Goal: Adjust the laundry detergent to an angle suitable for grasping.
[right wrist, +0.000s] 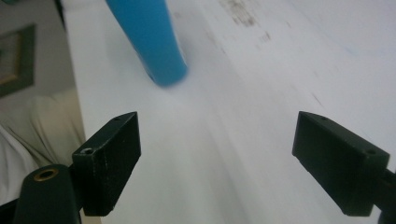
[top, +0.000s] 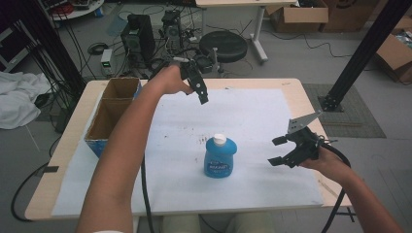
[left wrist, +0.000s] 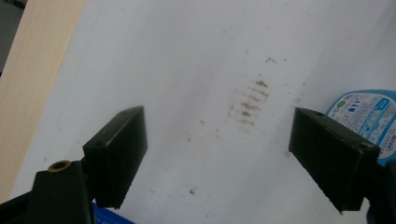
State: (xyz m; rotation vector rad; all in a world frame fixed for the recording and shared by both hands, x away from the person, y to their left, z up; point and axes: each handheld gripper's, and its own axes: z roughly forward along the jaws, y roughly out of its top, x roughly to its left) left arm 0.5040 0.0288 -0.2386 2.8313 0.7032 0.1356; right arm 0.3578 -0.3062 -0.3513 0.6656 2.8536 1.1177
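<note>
A blue bottle (top: 219, 158) with a white cap stands upright near the middle of the white sheet (top: 252, 111). My left gripper (top: 202, 98) is held above the far part of the sheet, behind the bottle and pointing down. Its jaws stand wide open over brown stains (left wrist: 247, 105), with the bottle's label (left wrist: 362, 114) at the right edge of the left gripper view. My right gripper (top: 278, 151) hovers to the right of the bottle, open and apart from it. The right gripper view has the blurred blue bottle (right wrist: 149, 37) ahead and to the left of the open gripper (right wrist: 217, 158).
An open cardboard box (top: 114, 109) with two compartments sits at the table's left side. The wooden table edge (top: 301, 97) frames the sheet. Beyond the table are a black stool (top: 223, 46), cables and a black post (top: 359, 53) at the right.
</note>
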